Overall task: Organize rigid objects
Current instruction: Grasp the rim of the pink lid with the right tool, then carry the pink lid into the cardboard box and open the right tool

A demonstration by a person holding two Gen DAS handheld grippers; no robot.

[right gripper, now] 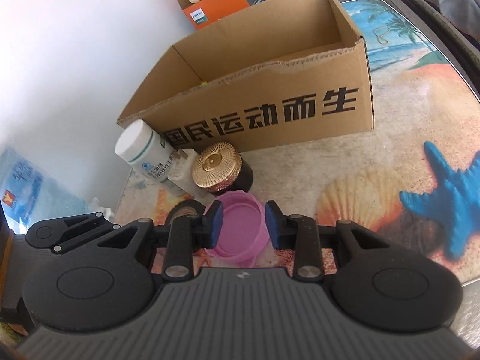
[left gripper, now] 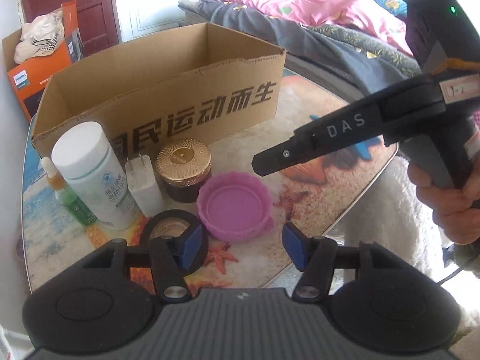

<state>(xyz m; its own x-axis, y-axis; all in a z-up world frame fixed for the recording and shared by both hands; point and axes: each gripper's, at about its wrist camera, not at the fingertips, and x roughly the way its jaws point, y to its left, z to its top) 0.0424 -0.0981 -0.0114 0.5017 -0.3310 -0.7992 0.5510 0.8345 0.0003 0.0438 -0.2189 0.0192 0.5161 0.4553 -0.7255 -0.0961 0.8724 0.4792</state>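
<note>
Rigid objects are clustered at the near-left part of the beach-print table, just in front of the open cardboard box. From left to right in the left wrist view: a small dropper bottle, tilted, long axis leaning with nozzle up and to the left; a white bottle standing upright, cap up, just beside it; a white charger plug upright with prongs pointing up; a dark jar with gold lid, upright, lid facing up. Nearer, a pink round lid lies flat, hollow side up, touching or just beside the jar. A black tape roll lies flat at its left, hole facing up.

The left gripper is seen spread wide, nothing between the blue pads; the left pad overlaps the tape roll in view, contact cannot be told. The right gripper is spread as well, its pads either side of the pink lid's middle in the right wrist view, above it; touching cannot be told. In the left wrist view the right gripper's black body enters from the right, pointing left and down toward the lid, held by a hand.

The box's long axis runs left to right, printed side facing near. An orange Philips box is seen far left behind it.
</note>
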